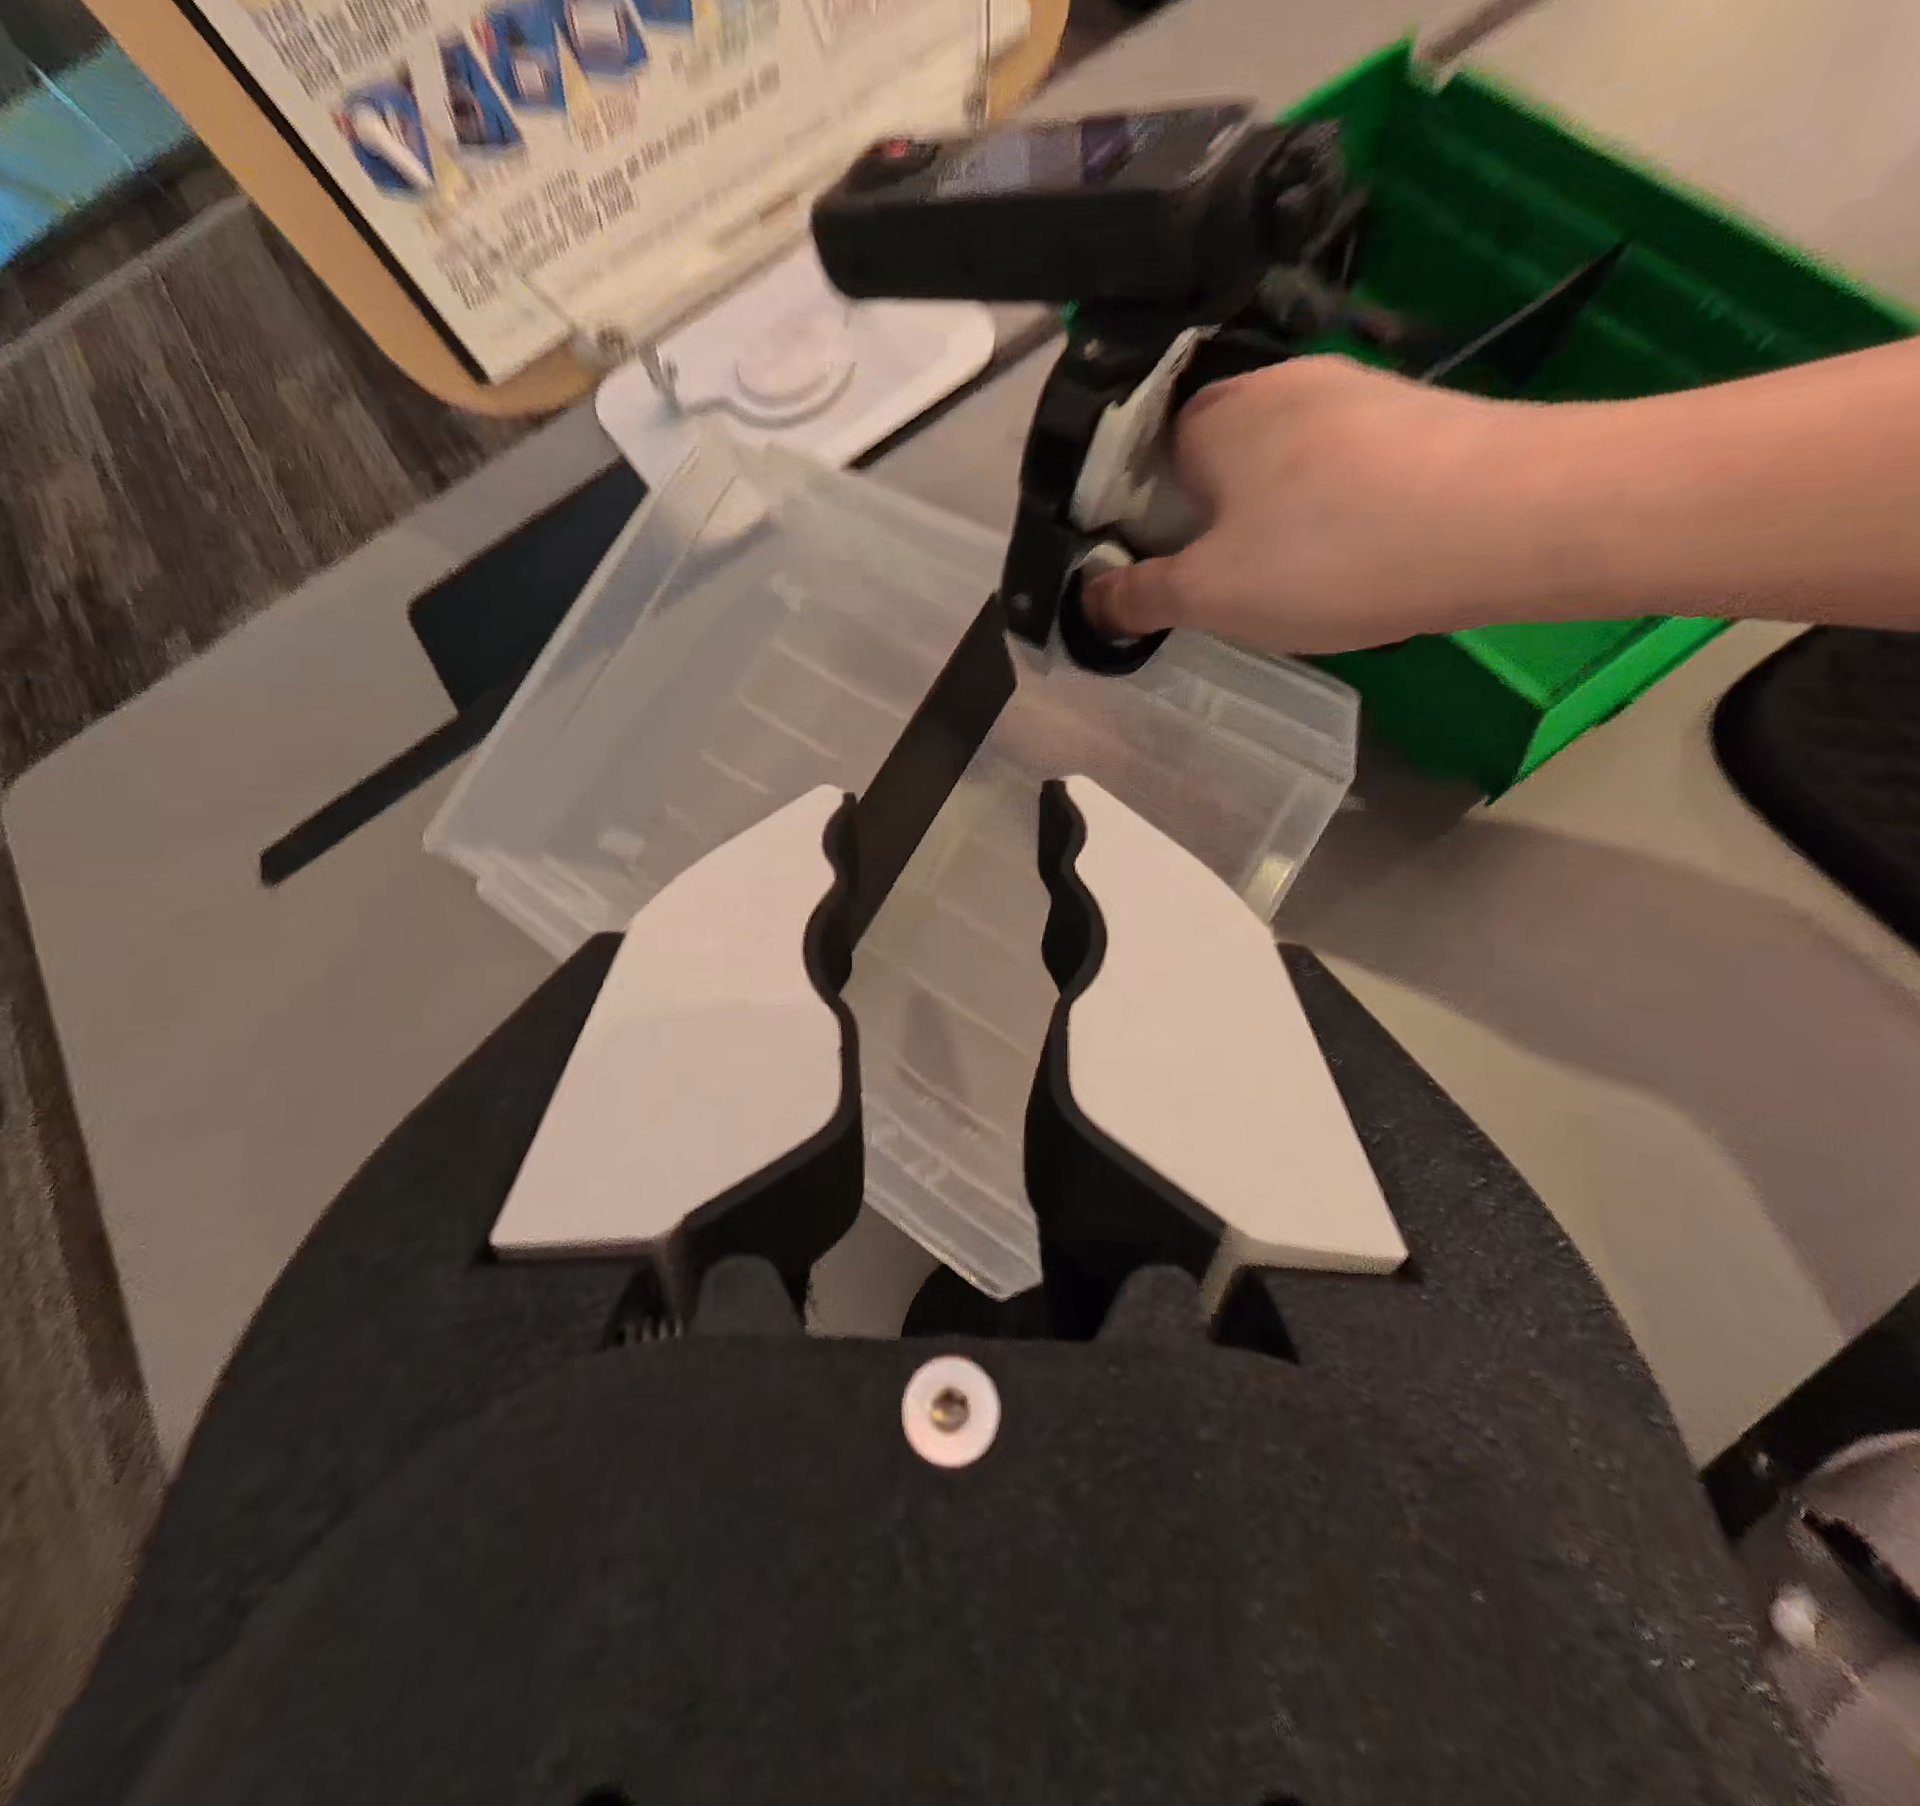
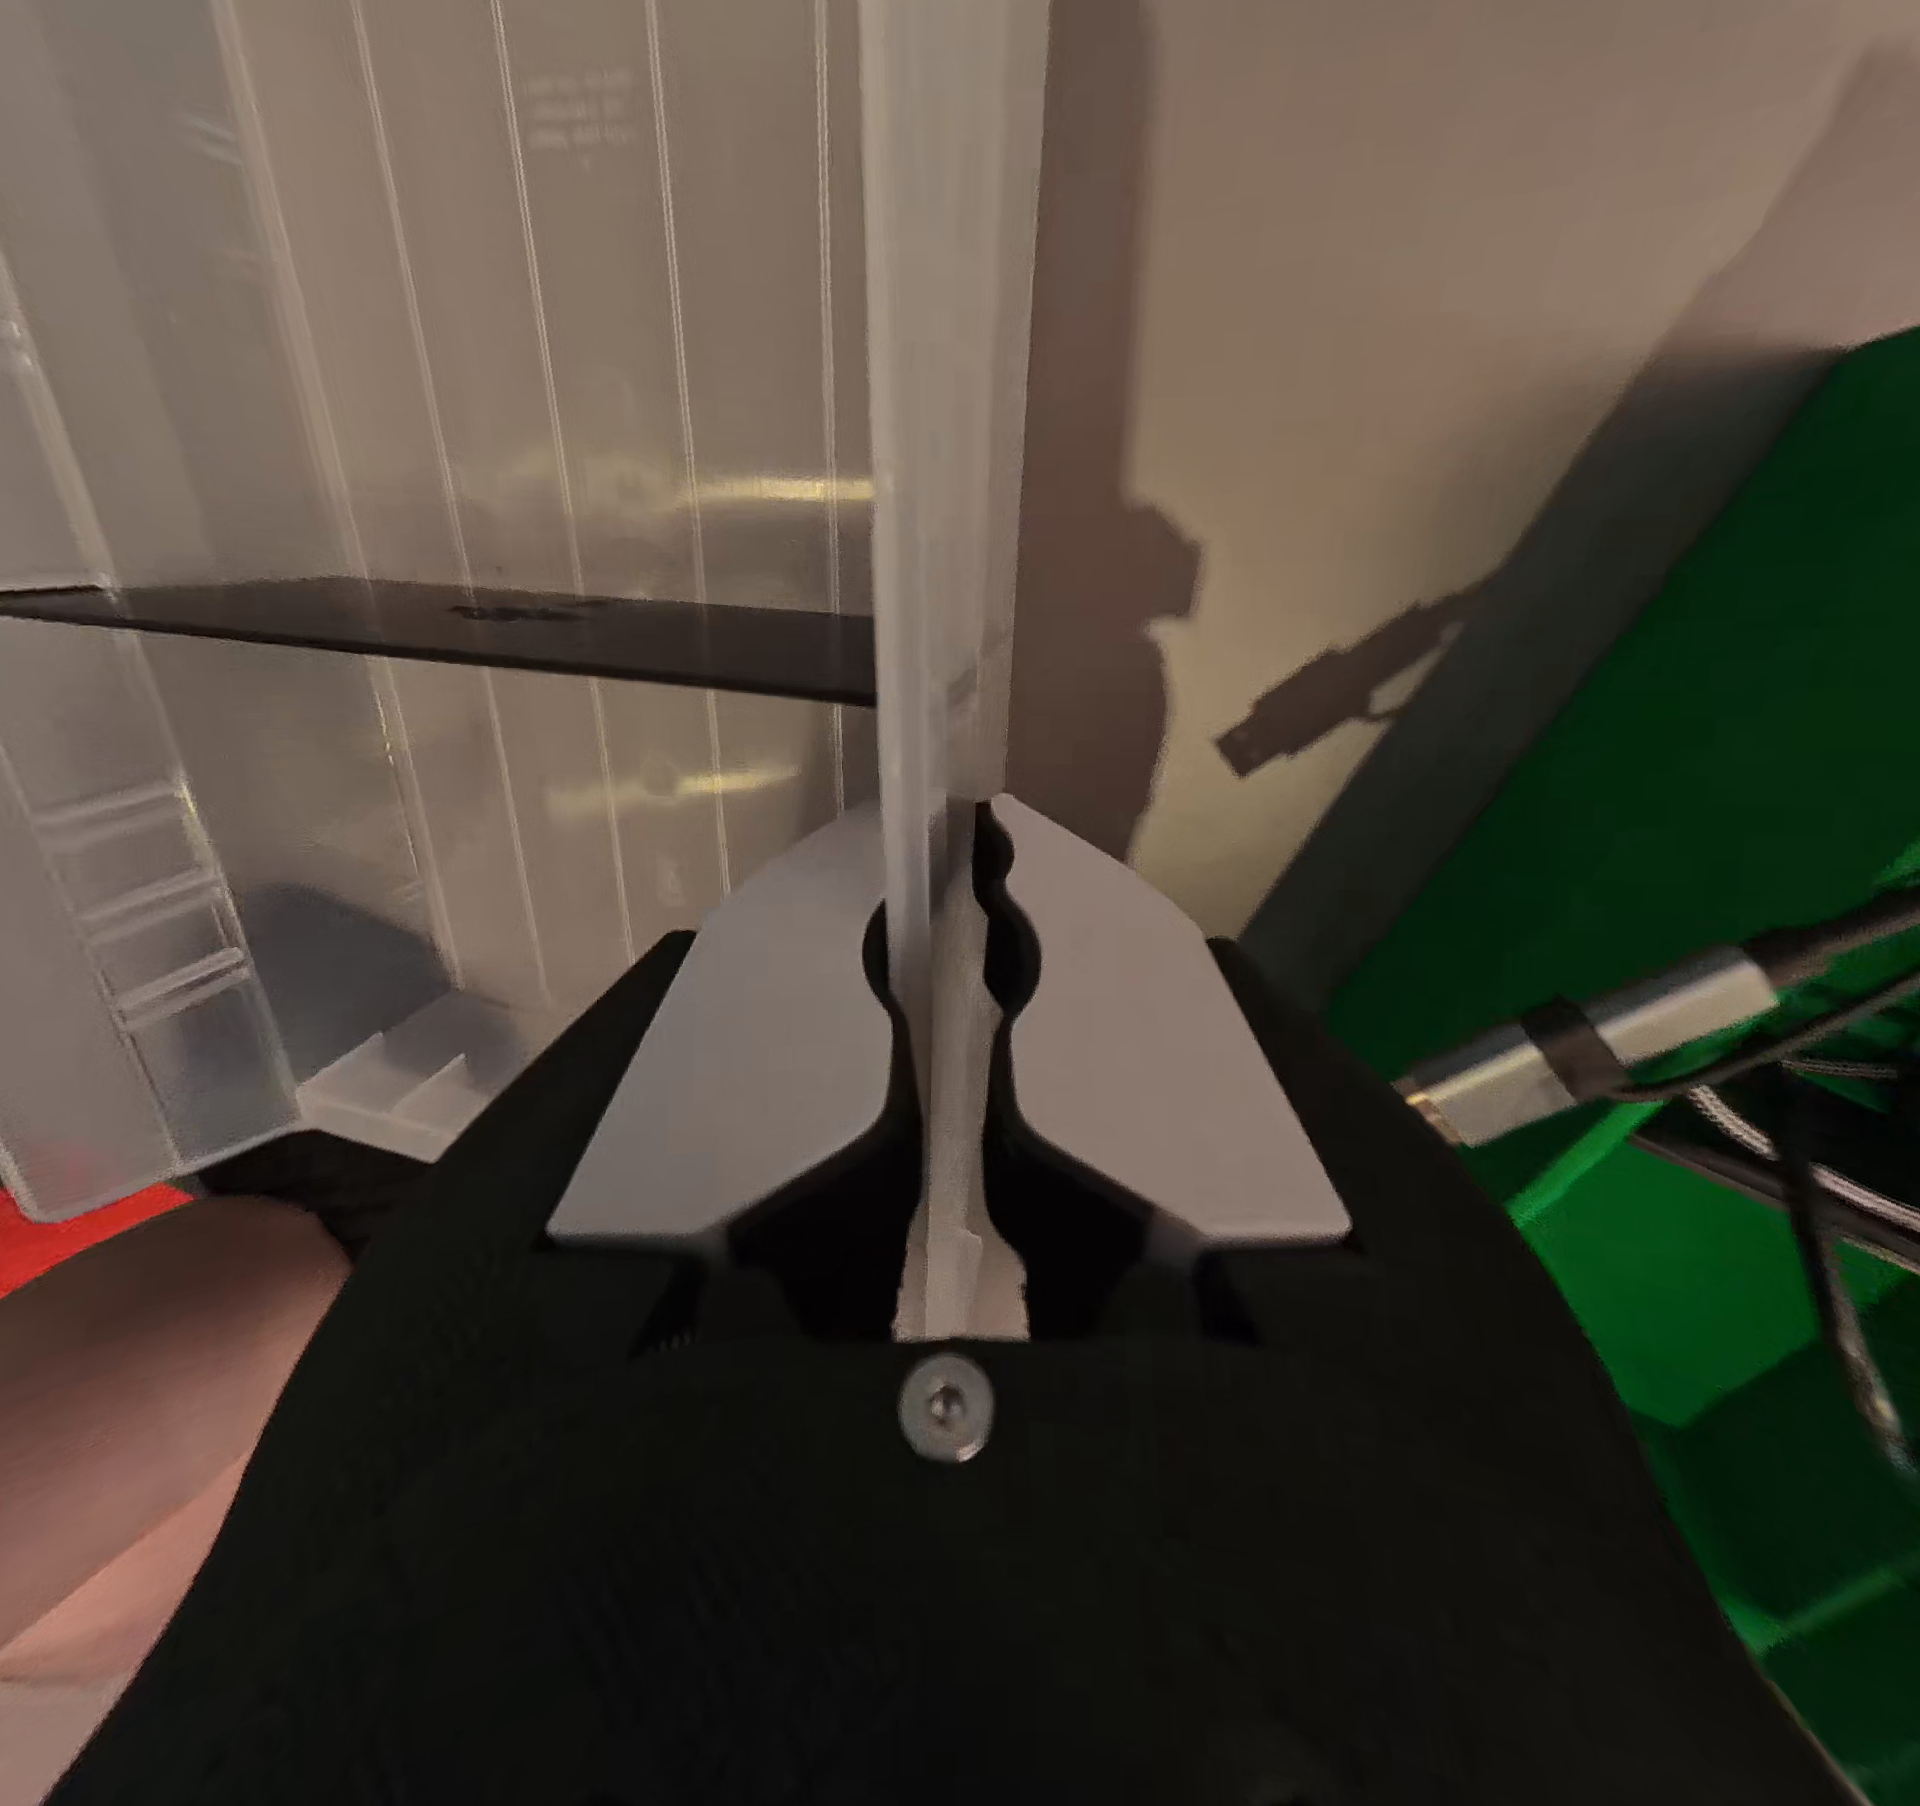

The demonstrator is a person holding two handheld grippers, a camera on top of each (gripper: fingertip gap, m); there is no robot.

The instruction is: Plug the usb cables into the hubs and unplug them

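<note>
Pale desk (image 1: pixel 260 1029): right tool (image 2: pixel 948 811) clamps clear bin (image 1: pixel 790 676) rim; left tool (image 1: pixel 940 800) gapes, empty

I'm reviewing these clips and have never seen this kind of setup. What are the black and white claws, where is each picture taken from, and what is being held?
There is no robot here: a person carries a handheld gripper in each hand, each with a camera looking along its two fingers.

The left wrist view shows the left gripper open, with a clear plastic box on the pale table showing between its fingers. Farther off, a hand holds the other tool, beside a green bin.

The right wrist view shows the right gripper shut on the box's clear wall. Cables with a silver plug lie in the green bin. No cable is gripped.
</note>
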